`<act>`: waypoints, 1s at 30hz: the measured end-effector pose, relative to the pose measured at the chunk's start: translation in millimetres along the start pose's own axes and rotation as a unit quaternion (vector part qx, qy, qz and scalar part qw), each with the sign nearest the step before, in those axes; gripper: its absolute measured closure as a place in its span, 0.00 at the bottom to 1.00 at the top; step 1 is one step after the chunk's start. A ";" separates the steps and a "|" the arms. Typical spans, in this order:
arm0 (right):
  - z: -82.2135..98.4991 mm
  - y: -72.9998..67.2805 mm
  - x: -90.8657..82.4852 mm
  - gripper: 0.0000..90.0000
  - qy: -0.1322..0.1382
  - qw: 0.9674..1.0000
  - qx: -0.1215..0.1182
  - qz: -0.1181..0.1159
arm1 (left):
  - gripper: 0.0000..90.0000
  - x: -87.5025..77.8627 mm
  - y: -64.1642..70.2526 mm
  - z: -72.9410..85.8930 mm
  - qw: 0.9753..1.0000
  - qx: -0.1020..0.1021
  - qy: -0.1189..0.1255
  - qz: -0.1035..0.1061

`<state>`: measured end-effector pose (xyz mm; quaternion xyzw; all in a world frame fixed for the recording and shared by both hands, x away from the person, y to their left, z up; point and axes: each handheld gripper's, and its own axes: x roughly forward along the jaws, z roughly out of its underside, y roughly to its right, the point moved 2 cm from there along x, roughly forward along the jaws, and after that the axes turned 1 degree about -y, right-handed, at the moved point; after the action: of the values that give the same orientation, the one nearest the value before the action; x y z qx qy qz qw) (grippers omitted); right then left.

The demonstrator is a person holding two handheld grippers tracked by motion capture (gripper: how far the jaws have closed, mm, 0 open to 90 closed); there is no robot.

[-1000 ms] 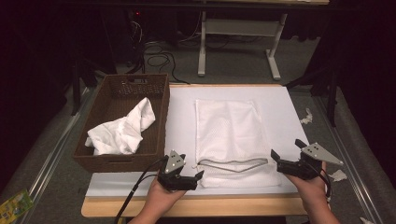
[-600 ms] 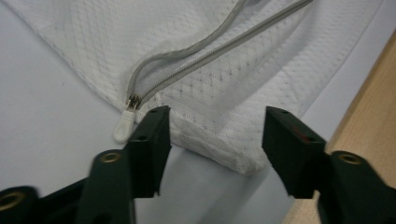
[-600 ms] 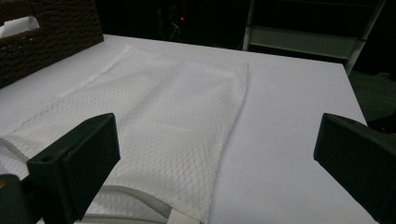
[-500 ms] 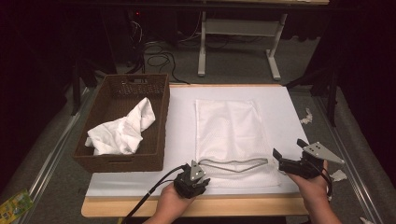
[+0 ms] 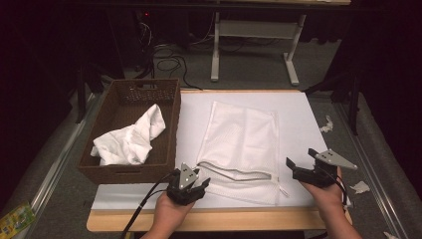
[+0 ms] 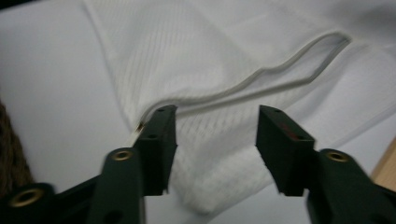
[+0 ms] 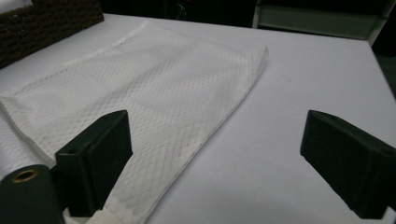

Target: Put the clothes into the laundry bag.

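Each black gripper (image 5: 191,188) carries a grey three-cornered plate, brass-ringed jaw screws, and a black cable.

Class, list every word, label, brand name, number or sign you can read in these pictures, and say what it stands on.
No text can be read.
Colourful packet on the floor at bottom left: print too small and blurred to read.
Mesh laundry bag, basket, white cloth: no lettering seen.
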<state>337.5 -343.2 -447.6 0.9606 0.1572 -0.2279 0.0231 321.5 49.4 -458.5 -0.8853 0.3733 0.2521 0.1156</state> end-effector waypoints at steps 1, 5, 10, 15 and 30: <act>-0.3 0.3 6.5 0.14 -0.006 1.000 0.002 -0.003 | 0.47 -1.2 2.9 -1.4 1.000 0.005 0.012 0.008; -13.2 2.6 48.2 0.40 -0.032 0.999 -0.006 0.019 | 0.37 -1.0 3.8 -0.4 0.999 0.010 0.014 0.033; -30.2 23.7 113.8 0.53 -0.080 0.996 0.024 0.024 | 0.36 -4.9 1.0 0.6 0.999 0.009 0.015 0.033; -42.0 45.4 158.9 0.60 -0.110 0.992 0.041 0.055 | 0.37 -9.9 -0.7 5.5 0.999 0.006 0.010 0.041; -49.8 67.3 181.8 1.00 -0.141 0.987 0.041 0.064 | 0.36 -11.2 1.8 7.9 0.999 0.008 0.004 0.036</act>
<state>534.0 -348.3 -485.8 0.9273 0.0811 -0.3649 0.0206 310.7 58.0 -459.3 -0.8712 0.4074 0.2498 0.1122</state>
